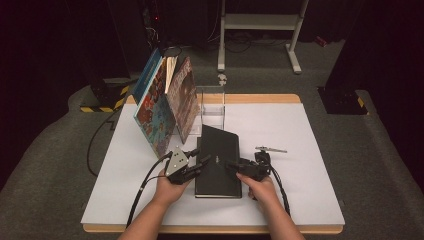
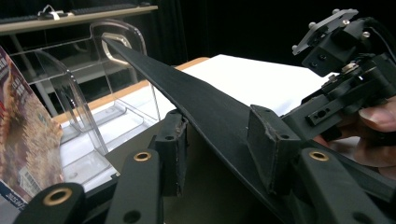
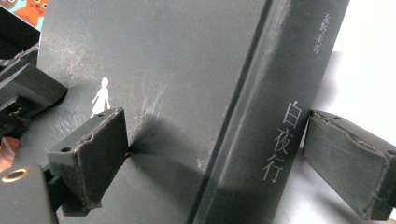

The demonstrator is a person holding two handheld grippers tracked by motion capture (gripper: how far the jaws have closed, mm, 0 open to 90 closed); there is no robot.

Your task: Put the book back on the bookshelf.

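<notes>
One black hardcover book (image 1: 218, 161), lying flat at bench centre. Three picture books (image 1: 167, 102), leaning upright together at far left. One clear acrylic stand (image 1: 213, 107), far centre, just right of the leaning books. One small dark tool (image 1: 270, 149), lying right of the black book. Two handheld grippers: left gripper (image 1: 200, 163), right gripper (image 1: 226, 164), two jaws apiece. Two hands, one per gripper. One white bench (image 1: 300, 130). One white metal frame (image 1: 260, 22) on the floor beyond the bench.
</notes>
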